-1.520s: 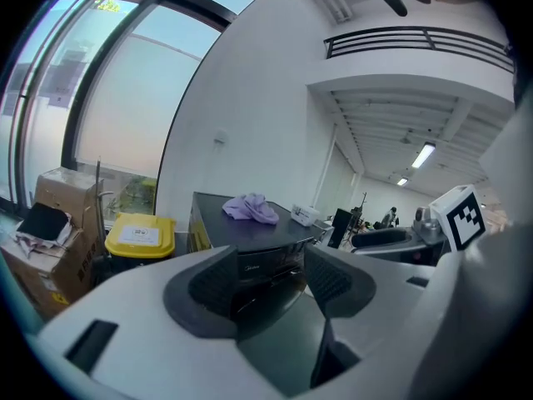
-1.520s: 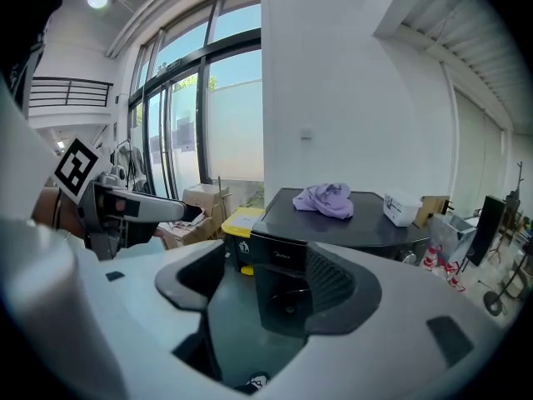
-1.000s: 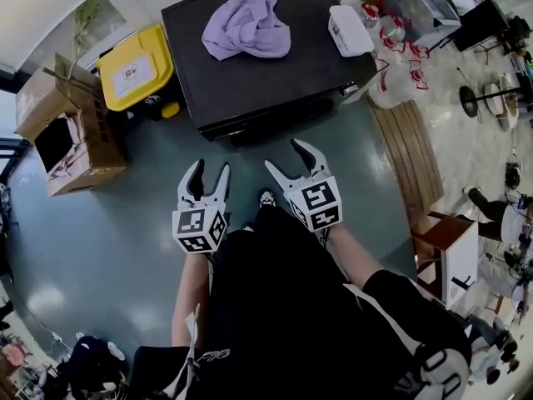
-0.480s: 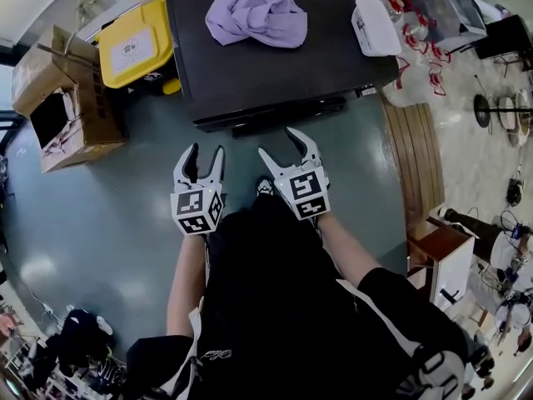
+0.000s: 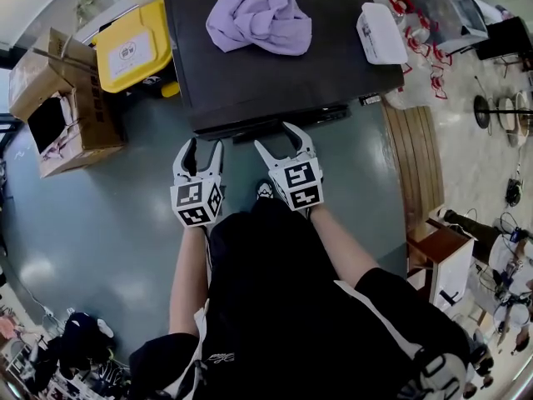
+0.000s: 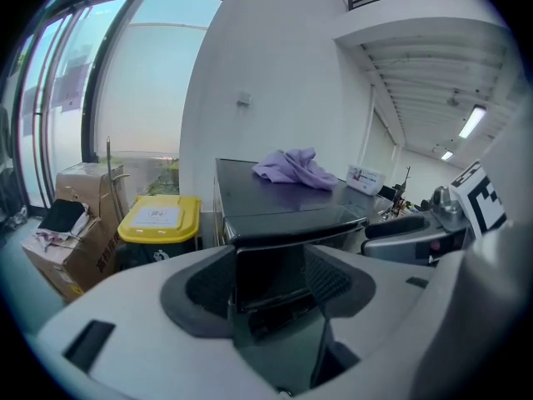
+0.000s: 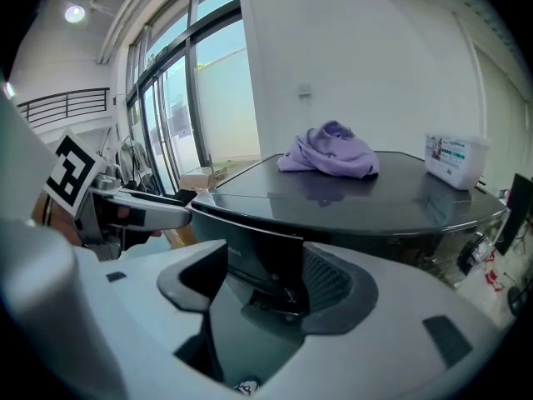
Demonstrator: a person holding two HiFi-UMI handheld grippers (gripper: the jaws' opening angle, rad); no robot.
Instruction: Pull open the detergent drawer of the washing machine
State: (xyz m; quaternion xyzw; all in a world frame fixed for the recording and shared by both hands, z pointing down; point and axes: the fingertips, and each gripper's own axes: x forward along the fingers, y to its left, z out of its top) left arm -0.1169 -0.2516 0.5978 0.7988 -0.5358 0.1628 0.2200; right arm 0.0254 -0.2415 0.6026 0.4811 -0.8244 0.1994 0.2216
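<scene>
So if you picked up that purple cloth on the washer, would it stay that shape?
Probably not: the purple cloth lies crumpled in soft folds, so it would likely droop and hang. It looks thin, so probably light too.

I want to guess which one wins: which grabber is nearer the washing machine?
The right gripper: its tips nearly reach the washing machine's front edge, while the left gripper is a little short of it.
</scene>
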